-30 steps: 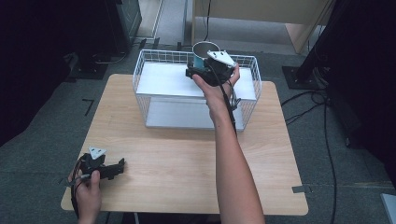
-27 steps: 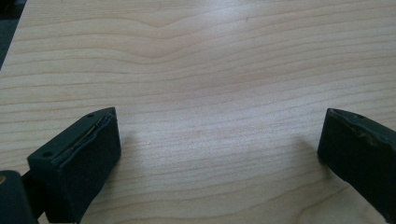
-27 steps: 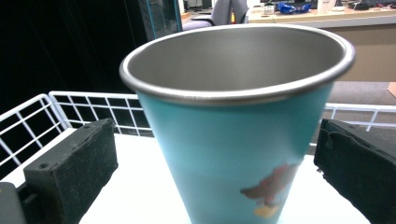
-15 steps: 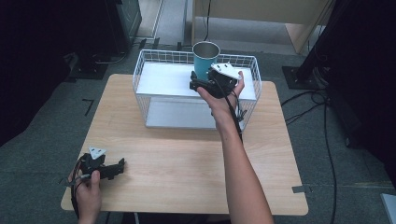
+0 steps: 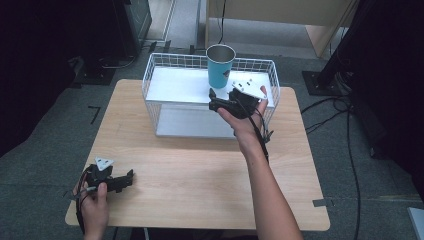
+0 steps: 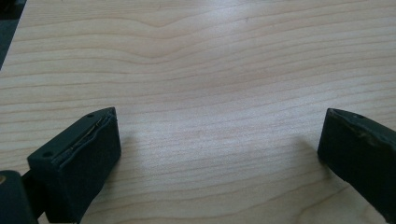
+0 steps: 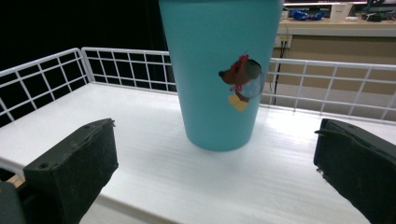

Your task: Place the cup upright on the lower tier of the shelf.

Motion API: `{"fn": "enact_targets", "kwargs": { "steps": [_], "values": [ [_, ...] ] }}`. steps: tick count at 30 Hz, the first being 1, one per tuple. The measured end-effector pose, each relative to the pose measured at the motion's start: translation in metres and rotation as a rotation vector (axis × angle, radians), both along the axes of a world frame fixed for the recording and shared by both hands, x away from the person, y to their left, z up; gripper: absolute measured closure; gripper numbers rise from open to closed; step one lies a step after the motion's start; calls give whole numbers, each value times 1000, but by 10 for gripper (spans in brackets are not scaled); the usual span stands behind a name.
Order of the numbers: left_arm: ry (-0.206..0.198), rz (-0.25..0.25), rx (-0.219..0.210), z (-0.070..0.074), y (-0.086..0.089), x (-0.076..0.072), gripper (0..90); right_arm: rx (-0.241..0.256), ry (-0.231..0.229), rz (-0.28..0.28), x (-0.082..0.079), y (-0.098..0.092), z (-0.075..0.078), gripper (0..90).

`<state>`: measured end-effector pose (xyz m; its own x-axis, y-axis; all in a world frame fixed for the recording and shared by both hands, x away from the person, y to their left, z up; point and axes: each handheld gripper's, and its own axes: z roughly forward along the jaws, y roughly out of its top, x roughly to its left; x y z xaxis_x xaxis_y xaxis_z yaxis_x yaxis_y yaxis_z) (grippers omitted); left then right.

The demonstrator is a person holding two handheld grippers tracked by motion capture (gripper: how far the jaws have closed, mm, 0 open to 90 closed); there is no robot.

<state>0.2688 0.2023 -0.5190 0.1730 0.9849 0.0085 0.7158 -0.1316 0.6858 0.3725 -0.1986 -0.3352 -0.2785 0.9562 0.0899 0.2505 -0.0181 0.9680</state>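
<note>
Wooden table (image 5: 200, 170) fills the lower middle of the high view; at its lower left corner a hand holds the left gripper (image 5: 129, 178), jaws spread wide with nothing between them, low over bare wood grain. Farther up, at centre right, the right gripper (image 5: 211, 99) reaches over the white wire basket (image 5: 150, 75), jaws also wide and empty. Beyond them, upright on the basket's white shelf at upper centre, stands a teal cup (image 7: 219, 74) bearing a small cartoon sticker (image 7: 243, 81).
</note>
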Motion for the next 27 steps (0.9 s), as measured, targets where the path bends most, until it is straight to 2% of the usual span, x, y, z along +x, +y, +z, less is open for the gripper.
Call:
{"fn": "enact_targets", "kwargs": {
  "steps": [9,17,27],
  "values": [
    [0,0,0,0,0,0,0,-11,-10,-4,-27,-21,-12,0],
    [0,0,0,0,0,0,0,-20,2,-26,-43,-42,-28,0],
    [1,0,0,0,0,0,0,-22,7,-35,-61,-68,-38,0]
  ]
}}
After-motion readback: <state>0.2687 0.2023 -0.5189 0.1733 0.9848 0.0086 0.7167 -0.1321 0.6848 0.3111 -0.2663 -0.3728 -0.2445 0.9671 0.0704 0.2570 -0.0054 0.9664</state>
